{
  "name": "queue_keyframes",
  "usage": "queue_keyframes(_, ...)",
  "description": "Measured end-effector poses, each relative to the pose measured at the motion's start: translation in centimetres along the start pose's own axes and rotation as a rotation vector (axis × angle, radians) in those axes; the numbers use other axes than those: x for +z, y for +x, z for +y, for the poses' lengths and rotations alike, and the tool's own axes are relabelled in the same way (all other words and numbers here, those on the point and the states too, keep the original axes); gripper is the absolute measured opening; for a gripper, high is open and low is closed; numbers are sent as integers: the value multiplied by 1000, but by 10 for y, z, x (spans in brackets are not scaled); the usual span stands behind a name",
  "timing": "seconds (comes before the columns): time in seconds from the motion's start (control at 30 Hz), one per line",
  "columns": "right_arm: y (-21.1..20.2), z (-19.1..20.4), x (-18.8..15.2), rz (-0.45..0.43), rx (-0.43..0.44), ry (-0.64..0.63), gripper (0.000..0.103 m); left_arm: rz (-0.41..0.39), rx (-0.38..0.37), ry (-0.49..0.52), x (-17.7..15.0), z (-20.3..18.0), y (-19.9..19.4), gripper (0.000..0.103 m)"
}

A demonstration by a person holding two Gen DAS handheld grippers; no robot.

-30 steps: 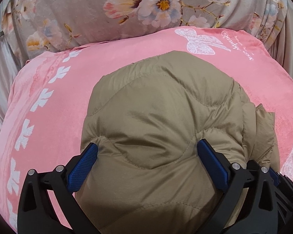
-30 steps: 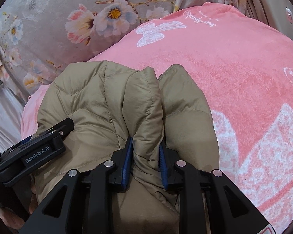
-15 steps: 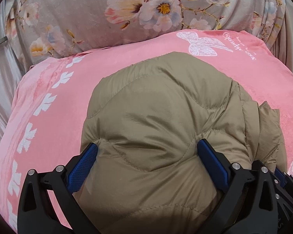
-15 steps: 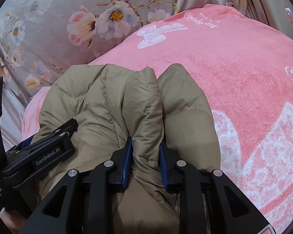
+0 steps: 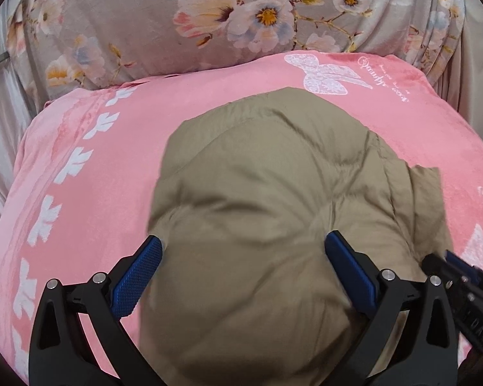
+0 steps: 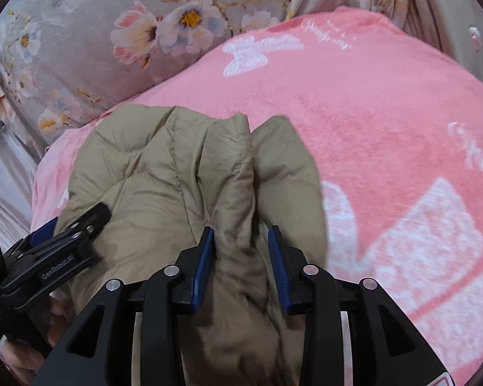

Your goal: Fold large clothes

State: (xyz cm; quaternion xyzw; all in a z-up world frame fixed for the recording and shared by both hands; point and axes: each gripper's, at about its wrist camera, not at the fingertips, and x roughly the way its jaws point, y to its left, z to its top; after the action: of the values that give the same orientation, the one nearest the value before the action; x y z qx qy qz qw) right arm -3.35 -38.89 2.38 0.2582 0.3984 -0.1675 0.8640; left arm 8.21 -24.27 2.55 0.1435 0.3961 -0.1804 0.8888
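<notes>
And here's the tan puffer jacket (image 5: pixel 273 199), bunched into a rounded, quilted mound on the pink blanket (image 5: pixel 90 167) with its white leaf border and a white butterfly print (image 5: pixel 328 77) just beyond the jacket's far edge. The left hand-held gripper (image 5: pixel 243 263) sits low over the near part of the jacket, jaws spread wide, one blue pad (image 5: pixel 138 276) at the jacket's left edge and the other pressed into the padding on the right, the bulk of the fabric swelling up between them without being pinched. Over to the right wrist view: the right hand-held gripper (image 6: pixel 241 257) has its jaws drawn in narrow around a raised ridge of the jacket (image 6: pixel 183 173), blue pads (image 6: pixel 204 260) on either flank of that fold; whether both pads are actually biting the cloth is hard to tell, there looks to be a sliver of slack on the right side. The fold stands up from the jaws and runs away toward the far edge, a stitched seam along its crest. The left hand-held gripper shows in this view too, lying at the jacket's left side. Behind the blanket, grey floral bedding (image 6: pixel 119 32) rises up, big pink and white flowers across it, and pale curtain-like cloth (image 5: pixel 447 48) hangs at the far right.
</notes>
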Motion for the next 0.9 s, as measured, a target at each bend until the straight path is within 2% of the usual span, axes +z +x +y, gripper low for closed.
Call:
queue_keyframes(0.07, -23, 0, -8, -48, -28, -16, 29, -12, -4, 5, -8, 4, -18, 98)
queue_keyframes(0.1, -31, 2, -12, -75, -33, -22, 24, -13, 4, 8, -13, 4, -23, 98)
queue_keyframes(0.13, -38, 5, -16, -103, -33, -32, 14, -10, 9, 8, -19, 5, -29, 98)
queue_keyframes(0.23, -38, 17, -28, -99, -15, -68, 2, 32, -4, -10, -32, 7, -31, 98)
queue_keyframes(0.4, -18, 31, -49, -82, -75, -142, 1, 47, -17, -30, -45, 9, -32, 98)
queue_keyframes(0.9, -6, 32, -61, -104, -101, -162, 1, -5, 21, -9, -58, 1, -27, 98)
